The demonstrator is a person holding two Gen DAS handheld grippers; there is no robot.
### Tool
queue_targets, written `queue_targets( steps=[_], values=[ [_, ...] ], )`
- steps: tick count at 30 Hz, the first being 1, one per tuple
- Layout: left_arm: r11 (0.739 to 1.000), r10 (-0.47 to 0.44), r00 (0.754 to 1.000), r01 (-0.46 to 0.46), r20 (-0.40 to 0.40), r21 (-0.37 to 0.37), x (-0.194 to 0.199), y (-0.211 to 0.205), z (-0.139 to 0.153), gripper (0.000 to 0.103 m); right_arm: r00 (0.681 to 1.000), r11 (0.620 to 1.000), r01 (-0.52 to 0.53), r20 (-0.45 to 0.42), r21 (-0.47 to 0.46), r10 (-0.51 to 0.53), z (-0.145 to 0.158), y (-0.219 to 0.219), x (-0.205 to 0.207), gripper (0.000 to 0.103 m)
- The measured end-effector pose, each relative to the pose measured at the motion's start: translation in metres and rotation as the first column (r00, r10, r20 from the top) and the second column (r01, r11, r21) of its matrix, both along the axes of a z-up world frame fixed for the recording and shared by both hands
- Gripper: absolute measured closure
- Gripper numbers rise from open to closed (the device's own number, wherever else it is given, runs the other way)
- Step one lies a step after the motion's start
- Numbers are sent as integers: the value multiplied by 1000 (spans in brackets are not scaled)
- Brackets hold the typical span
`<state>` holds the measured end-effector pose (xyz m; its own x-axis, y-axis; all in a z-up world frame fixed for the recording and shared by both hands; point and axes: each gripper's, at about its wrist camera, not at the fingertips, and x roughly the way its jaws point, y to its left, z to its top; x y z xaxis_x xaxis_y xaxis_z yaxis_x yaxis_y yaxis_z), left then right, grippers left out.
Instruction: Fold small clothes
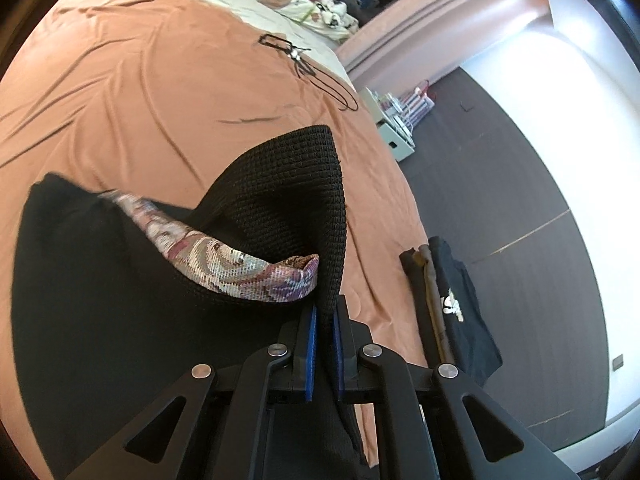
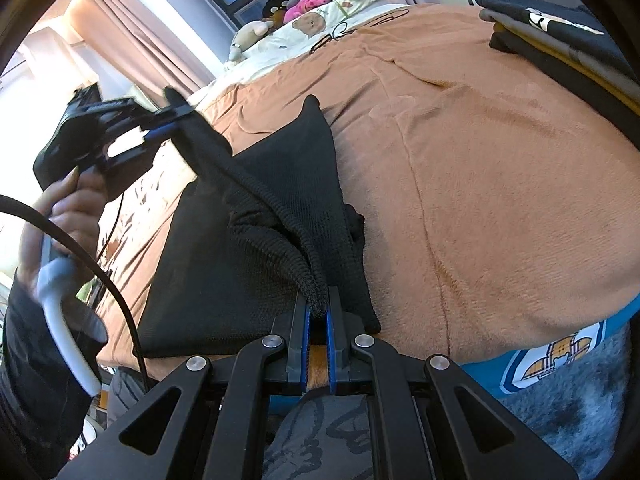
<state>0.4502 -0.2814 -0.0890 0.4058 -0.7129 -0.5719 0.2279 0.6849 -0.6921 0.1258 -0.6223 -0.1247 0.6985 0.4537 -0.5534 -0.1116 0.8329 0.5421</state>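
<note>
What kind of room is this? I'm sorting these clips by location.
Most likely a bedroom. The black knit garment lies on a bed with an orange-brown blanket; a bear-print pillow and a soft toy sit at its far end, and curtains hang beside it.

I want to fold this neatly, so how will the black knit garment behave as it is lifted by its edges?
The black knit garment will probably stay floppy: it sags between the left gripper and right gripper. Its coarse weave likely grips the pads, so slipping seems unlikely. It looks light, draping in soft folds over the blanket.
</note>
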Motion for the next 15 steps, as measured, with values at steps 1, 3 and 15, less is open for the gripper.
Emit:
queue_targets(
  steps=[1, 3, 15],
  values=[
    [1000, -8, 1000, 8, -1, 4, 3, -5, -1, 97, 1000, 1000, -1, 0, 2, 1, 0, 0, 0, 100],
    [1000, -24, 1000, 24, -2, 18, 11, -16, -3, 98, 1000, 1000, -1, 0, 8, 1, -1, 0, 0, 100],
    [992, -99, 995, 102, -32, 74, 41, -65, -22, 100, 1000, 998, 13, 1, 57, -14, -7, -5, -1, 100]
  ],
)
